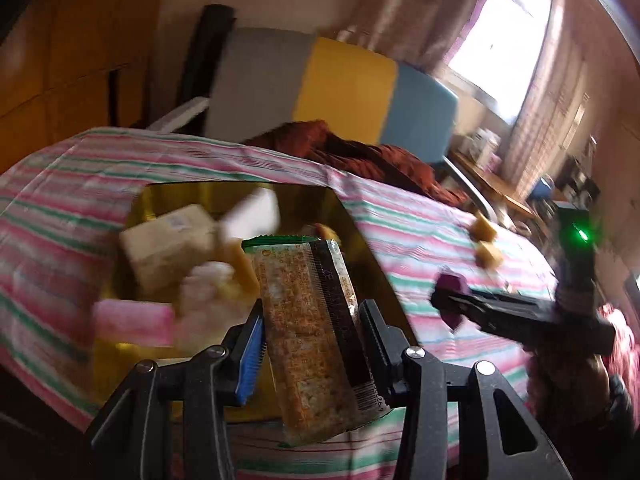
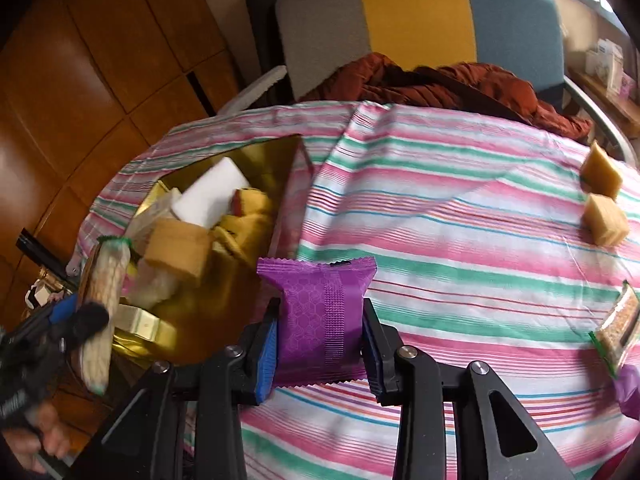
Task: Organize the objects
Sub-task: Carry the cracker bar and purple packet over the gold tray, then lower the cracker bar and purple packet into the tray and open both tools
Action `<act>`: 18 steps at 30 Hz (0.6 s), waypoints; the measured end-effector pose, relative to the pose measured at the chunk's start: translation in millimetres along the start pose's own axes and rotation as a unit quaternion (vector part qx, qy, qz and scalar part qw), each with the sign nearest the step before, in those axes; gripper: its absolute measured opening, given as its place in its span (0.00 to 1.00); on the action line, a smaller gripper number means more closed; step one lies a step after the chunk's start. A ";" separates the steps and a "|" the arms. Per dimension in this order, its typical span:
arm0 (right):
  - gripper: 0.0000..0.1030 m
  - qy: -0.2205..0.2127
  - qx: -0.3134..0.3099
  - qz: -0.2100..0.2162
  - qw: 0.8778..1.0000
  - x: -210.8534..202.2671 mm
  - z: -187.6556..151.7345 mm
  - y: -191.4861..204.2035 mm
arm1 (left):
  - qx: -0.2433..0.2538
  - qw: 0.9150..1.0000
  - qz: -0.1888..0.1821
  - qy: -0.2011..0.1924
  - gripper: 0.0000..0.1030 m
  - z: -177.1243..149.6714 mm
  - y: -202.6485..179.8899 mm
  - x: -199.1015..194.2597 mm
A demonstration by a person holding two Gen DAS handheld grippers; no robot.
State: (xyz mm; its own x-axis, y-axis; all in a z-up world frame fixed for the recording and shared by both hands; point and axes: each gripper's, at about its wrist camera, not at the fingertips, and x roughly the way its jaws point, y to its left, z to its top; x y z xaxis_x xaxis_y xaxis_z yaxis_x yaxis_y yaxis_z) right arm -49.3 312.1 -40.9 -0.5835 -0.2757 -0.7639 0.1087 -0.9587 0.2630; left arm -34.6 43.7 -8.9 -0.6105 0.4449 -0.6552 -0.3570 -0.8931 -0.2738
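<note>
Left tongs (image 1: 312,332) grasping a bar (image 1: 312,320) right over the box (image 2: 224,296); right tongs (image 2: 320,344) clenched on a pouch (image 2: 320,316), box far-left of it.

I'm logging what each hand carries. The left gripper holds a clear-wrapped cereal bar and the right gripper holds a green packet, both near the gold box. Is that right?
Not quite: the packet in the right gripper is purple, not green, as the right wrist view shows. The left gripper does hold the clear-wrapped cereal bar, and both are near the gold box.
</note>
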 end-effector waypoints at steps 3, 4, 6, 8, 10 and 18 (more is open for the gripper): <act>0.36 -0.005 -0.022 0.012 1.000 -0.3 1.1 19.9 | -0.029 0.999 0.019 -0.007 0.44 4.8 26.1 -7.5; 0.36 -0.005 -0.027 0.019 0.999 1.0 1.1 27.2 | -0.039 0.999 0.028 -0.009 0.44 5.6 35.2 -10.1; 0.36 -0.003 -0.035 0.031 0.999 4.7 0.9 39.3 | -0.051 0.998 0.039 -0.013 0.44 5.2 47.1 -14.5; 0.36 0.003 -0.044 0.042 0.998 9.7 -0.2 52.5 | -0.060 0.997 0.047 -0.017 0.44 5.6 57.0 -18.3; 0.36 0.010 -0.059 0.048 0.997 15.2 -2.2 64.4 | -0.068 0.996 0.046 -0.020 0.44 5.9 63.1 -20.6; 0.36 0.034 -0.080 0.057 0.995 33.3 -14.4 84.5 | -0.076 0.997 0.013 -0.016 0.44 14.4 60.9 -9.0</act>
State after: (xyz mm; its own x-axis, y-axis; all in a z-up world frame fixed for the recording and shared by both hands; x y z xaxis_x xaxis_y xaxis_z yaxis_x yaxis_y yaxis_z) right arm -47.9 220.9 -52.6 -0.5048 -0.3815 -0.7744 0.3006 -0.9186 0.2566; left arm -61.0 -13.7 -9.6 -0.6410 0.4211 -0.6417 -0.2306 -0.9031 -0.3624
